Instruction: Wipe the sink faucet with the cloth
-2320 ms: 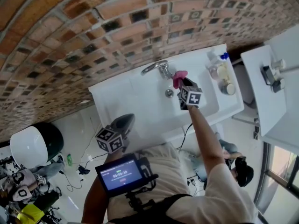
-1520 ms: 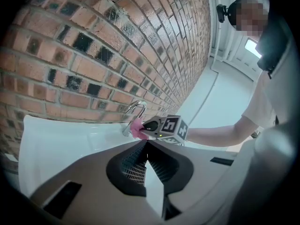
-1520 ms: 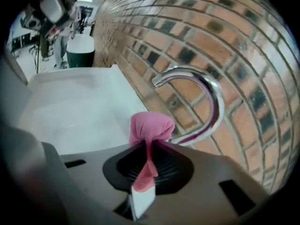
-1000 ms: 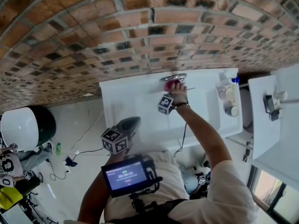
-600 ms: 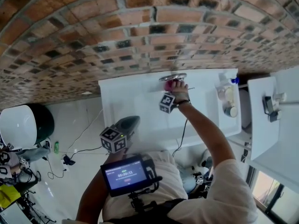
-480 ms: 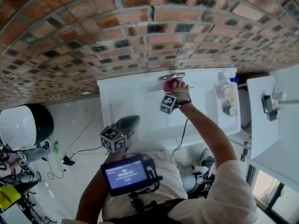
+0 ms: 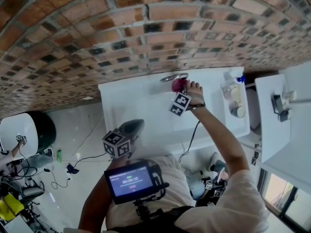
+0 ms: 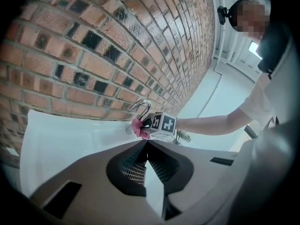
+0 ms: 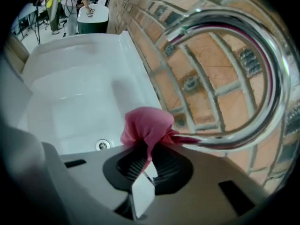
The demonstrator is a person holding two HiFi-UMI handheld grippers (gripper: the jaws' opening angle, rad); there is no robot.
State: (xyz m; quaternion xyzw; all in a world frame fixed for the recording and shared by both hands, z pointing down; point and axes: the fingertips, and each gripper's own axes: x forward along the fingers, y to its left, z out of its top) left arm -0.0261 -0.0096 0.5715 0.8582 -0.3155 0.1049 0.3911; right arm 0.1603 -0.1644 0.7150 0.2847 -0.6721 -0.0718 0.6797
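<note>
Where we hold the cloth: the pink cloth (image 9: 145,128) is bunched and pinched between the pads of the right gripper (image 9: 147,158). Its jaws are nearly together on the fabric, so a rounded wad stands out ahead of the tips to do the rubbing.
Where the cloth meets the faucet: the wad lies against the lower run of the arched chrome faucet (image 9: 276,74), at the back of the sink (image 7: 126,96), close to the brick wall (image 7: 146,33).
Right gripper's tilt: it points steeply down. We judge this keeps soft fabric, not the hard jaws, on the chrome.
Left gripper (image 8: 146,156): its jaws are pressed together on nothing. We hold it near the sink's front edge, well apart from the faucet. We judge it is parked there because one hand is enough for this wipe.
Drain (image 9: 103,145): it sits in the white basin below the wad.
Step in hand: we judge the wiping is under way along the spout. How much chrome is already done we cannot tell.
Risk: only a narrow fold is clamped, so a hard drag round the curve could pull the cloth free.
</note>
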